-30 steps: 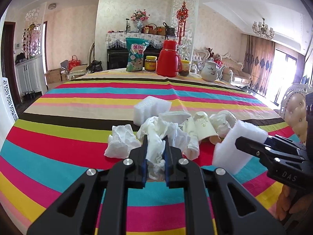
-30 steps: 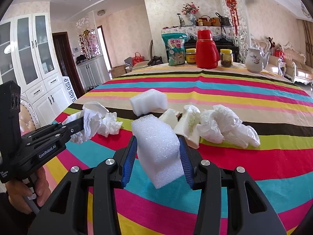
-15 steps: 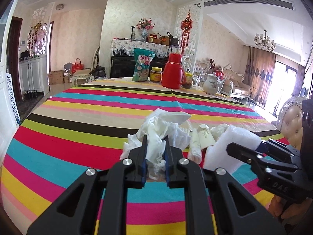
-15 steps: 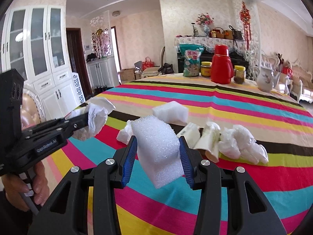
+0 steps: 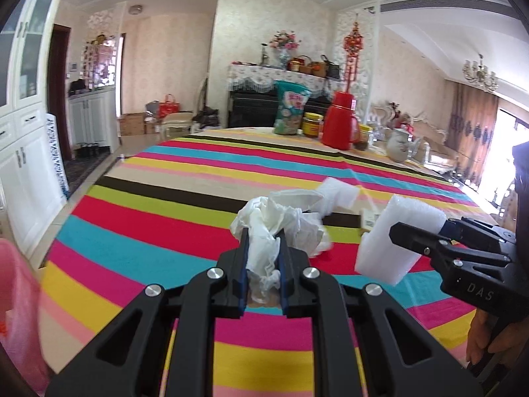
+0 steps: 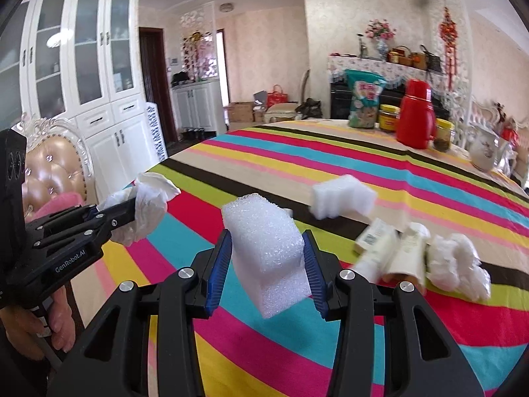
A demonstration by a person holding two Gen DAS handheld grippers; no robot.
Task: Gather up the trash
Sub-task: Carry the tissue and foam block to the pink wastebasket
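Observation:
My left gripper (image 5: 263,241) is shut on a crumpled white tissue (image 5: 274,221) and holds it above the striped tablecloth (image 5: 165,208); it shows in the right wrist view too (image 6: 132,205). My right gripper (image 6: 266,241) is shut on a white foam block (image 6: 264,251), also seen in the left wrist view (image 5: 393,238). On the cloth lie another foam block (image 6: 344,195), paper tubes (image 6: 396,251) and crumpled white paper (image 6: 459,264).
A red thermos (image 5: 340,122), a snack bag (image 5: 291,106), jars and a teapot (image 5: 400,139) stand at the table's far side. A padded chair (image 6: 53,172) stands at the left edge. Something pink (image 5: 16,314) shows at the lower left.
Both grippers have swung left and lifted away with their loads. The trash pile has shifted to the right in both views. A tissue left on the cloth is out of sight.

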